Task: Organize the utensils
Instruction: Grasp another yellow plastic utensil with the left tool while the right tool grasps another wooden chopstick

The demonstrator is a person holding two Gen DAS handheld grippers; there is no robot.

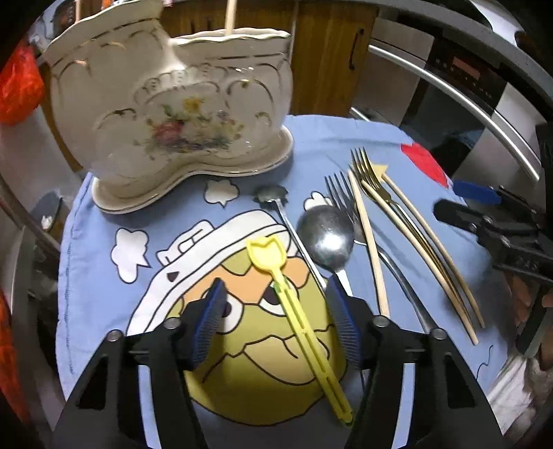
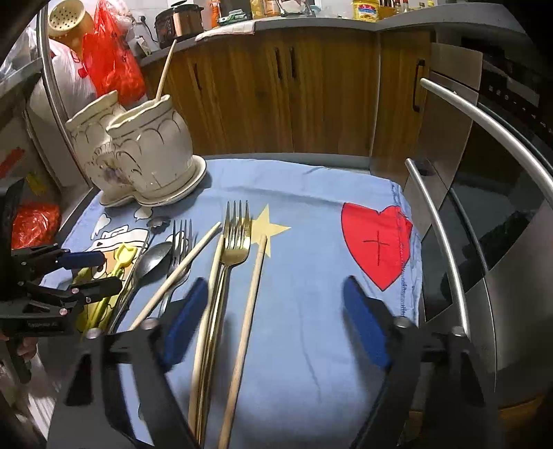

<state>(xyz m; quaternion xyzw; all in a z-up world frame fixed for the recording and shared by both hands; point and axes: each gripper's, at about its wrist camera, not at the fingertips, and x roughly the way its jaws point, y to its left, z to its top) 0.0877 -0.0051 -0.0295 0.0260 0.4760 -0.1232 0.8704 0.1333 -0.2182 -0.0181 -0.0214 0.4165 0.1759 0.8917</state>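
On the worktop lies a blue cartoon-printed cloth (image 1: 103, 214), and the utensils are spread across it in front of a white two-pocket ceramic holder (image 1: 172, 114) with a floral print, which has one chopstick (image 1: 231, 15) standing in it. The left tool (image 1: 276, 321) hangs low over the cloth with its jaws partly apart, straddling the handle of a yellow plastic spoon (image 1: 297, 324) without its pads pressing on it. Beside that lie a steel spoon (image 1: 325, 235), a steel fork (image 1: 340, 197) and a small flower-ended pick (image 1: 273, 195). The right tool (image 2: 276, 324) is also partly apart, its pads either side of a gold fork (image 2: 235, 248) and a loose chopstick (image 2: 249, 311), gripping neither.
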